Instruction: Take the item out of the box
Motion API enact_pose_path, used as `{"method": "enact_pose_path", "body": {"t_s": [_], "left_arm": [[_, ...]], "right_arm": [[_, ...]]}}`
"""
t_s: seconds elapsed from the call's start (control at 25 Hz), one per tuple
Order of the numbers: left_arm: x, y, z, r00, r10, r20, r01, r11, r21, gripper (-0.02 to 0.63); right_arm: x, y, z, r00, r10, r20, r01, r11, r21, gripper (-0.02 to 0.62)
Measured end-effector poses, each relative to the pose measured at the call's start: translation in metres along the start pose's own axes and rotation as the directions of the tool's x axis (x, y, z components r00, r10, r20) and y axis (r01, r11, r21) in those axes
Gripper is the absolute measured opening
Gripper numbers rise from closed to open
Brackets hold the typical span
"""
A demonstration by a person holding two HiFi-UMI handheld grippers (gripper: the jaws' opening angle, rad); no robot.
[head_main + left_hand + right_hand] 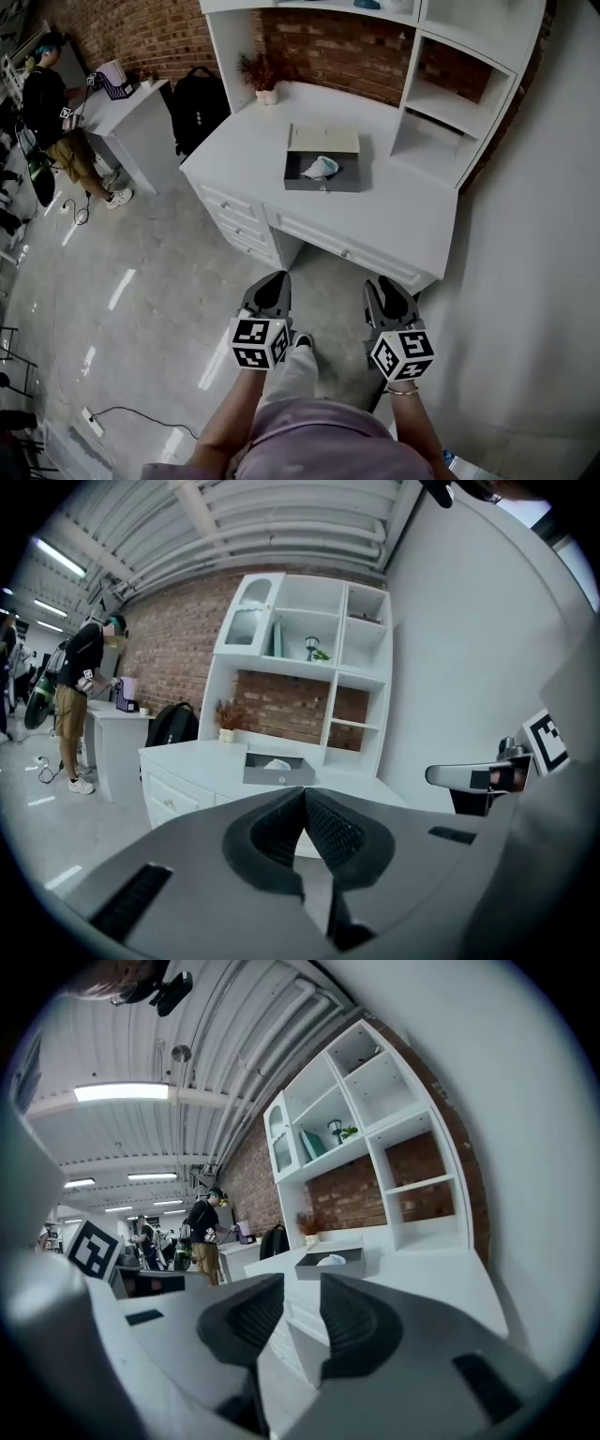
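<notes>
A white desk (403, 211) stood against a brick wall (159, 33), with open white shelves (450, 108) rising at its back and right end and drawers (239, 225) along its front. Near the middle of the desktop lay a shallow dark box (323, 185), its pale lid (323, 139) folded back toward the wall. The item (321, 167), a small crumpled whitish thing, lay inside the box. A potted plant (265, 82) stood at the back left corner of the desk.

A black backpack (199, 108) rested just left of the desk, and beyond it a person (52, 108) stood at a smaller white table (136, 117). The grey floor (141, 309) was glossy.

Both grippers were held over the floor, well short of the desk. The left gripper (305, 794) had its jaws meeting at the tips with nothing in them. The right gripper (302, 1290) had its jaws a little apart, with nothing between them.
</notes>
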State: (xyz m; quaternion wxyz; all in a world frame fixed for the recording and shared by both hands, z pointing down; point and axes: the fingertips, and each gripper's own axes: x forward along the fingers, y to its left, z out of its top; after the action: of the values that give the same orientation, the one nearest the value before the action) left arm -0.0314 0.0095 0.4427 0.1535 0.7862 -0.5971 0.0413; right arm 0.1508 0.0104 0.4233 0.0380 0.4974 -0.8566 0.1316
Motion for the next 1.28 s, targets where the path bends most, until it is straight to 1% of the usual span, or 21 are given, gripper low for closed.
{"method": "enact_pose_path", "body": {"t_s": [0.4, 0.64, 0.84, 1.08, 1.28], "left_arm": [[0.085, 0.059, 0.033, 1.0, -0.017, -0.009, 0.017, 1.0, 0.002, 0.002], [0.122, 0.087, 0.043, 0.999, -0.039, -0.015, 0.039, 0.999, -0.002, 0.002], [0.14, 0.103, 0.048, 0.999, -0.046, -0.021, 0.046, 0.999, -0.01, 0.002], [0.154, 0.117, 0.05, 0.999, -0.03, -0.025, 0.03, 1.0, -0.007, 0.002], [0.166, 0.122, 0.056, 1.0, -0.003, -0.017, 0.004, 1.0, 0.005, 0.002]], "right_arm": [[0.109, -0.013, 0.034, 1.0, -0.008, -0.007, 0.007, 1.0, -0.029, 0.127], [0.16, -0.016, 0.045, 1.0, -0.016, -0.015, 0.015, 0.999, -0.049, 0.132], [0.19, -0.019, 0.049, 0.999, -0.019, -0.036, 0.016, 0.997, -0.075, 0.135], [0.217, -0.024, 0.05, 0.998, -0.007, -0.064, 0.001, 0.996, -0.091, 0.141], [0.246, -0.031, 0.056, 0.995, 0.032, -0.089, -0.042, 0.992, -0.119, 0.147]]}}
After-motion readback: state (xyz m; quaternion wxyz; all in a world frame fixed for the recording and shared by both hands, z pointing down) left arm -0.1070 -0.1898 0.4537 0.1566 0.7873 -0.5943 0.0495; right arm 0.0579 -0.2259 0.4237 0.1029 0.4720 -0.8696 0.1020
